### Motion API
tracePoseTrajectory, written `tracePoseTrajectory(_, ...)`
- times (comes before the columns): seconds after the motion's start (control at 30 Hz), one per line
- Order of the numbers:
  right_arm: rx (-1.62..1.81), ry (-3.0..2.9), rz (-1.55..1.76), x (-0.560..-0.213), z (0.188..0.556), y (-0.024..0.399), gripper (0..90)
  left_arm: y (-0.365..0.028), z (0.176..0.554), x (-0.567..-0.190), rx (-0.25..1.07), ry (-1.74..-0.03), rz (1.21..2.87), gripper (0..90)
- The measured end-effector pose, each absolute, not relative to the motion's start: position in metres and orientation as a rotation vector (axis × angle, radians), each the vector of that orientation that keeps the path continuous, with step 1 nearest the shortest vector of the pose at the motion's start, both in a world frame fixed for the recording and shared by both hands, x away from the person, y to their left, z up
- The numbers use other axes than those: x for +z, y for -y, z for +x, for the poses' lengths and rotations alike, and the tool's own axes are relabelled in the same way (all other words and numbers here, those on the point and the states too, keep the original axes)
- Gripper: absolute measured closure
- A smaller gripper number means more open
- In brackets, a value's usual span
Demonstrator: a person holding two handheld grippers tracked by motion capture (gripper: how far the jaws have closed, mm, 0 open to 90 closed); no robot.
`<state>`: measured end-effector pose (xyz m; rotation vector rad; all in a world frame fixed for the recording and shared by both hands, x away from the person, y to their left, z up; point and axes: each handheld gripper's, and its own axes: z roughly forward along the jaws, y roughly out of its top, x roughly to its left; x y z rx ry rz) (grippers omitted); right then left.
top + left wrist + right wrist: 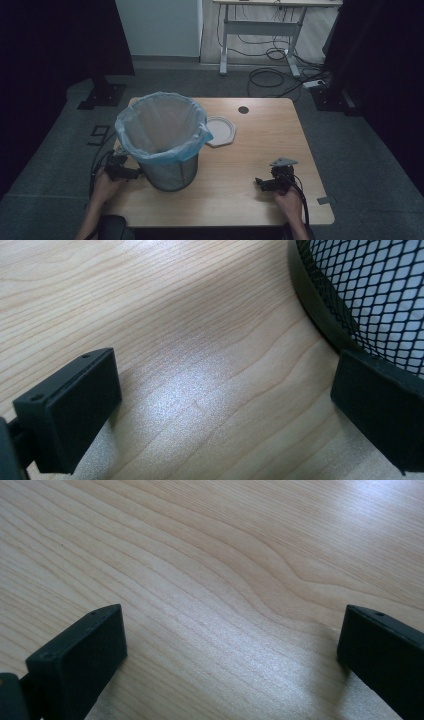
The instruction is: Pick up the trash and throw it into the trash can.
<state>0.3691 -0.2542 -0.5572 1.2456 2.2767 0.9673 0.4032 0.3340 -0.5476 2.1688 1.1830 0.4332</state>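
**Mesh bin on the counter, both tools spread wide**

In the high view, a black mesh bin (172, 170) lined with a pale blue bag (162, 127) is seen standing on the left half of the wooden counter (260, 145). A white lid (220, 131) is laid flat just behind and to the right of the bin, partly overlapped by the bag's turned-down edge. The left tool (135, 173) is held low at the bin's left side, right at its base, by the left hand (106, 187). The right tool (260, 183) is held near the counter's front right, well apart from the bin, by the right hand (288, 199).

In the left gripper view, the left tool (220, 410) is shown with its jaws spread wide and nothing between them but bare wood; the bin's mesh wall (370, 295) is seen just beside the right-hand jaw, though contact cannot be judged.

In the right gripper view, the right tool (230, 655) is shown with jaws wide apart over bare counter (210, 555), with nothing held
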Motion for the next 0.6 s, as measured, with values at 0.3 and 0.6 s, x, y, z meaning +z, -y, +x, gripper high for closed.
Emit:
tracePoseTrajectory(0.3, 0.968, -2.277, 1.245, -0.5572, 0.3691, 0.2542, 0.0, -0.334, 0.4031, -0.5475, 0.433, -1.183, 2.169, 0.0)
tracePoseTrajectory(0.6, 0.967, -2.269, 1.255, -0.5572, 0.3693, 0.2529, 0.0, -0.334, 0.4032, -0.5476, 0.433, -1.183, 2.169, 0.0)
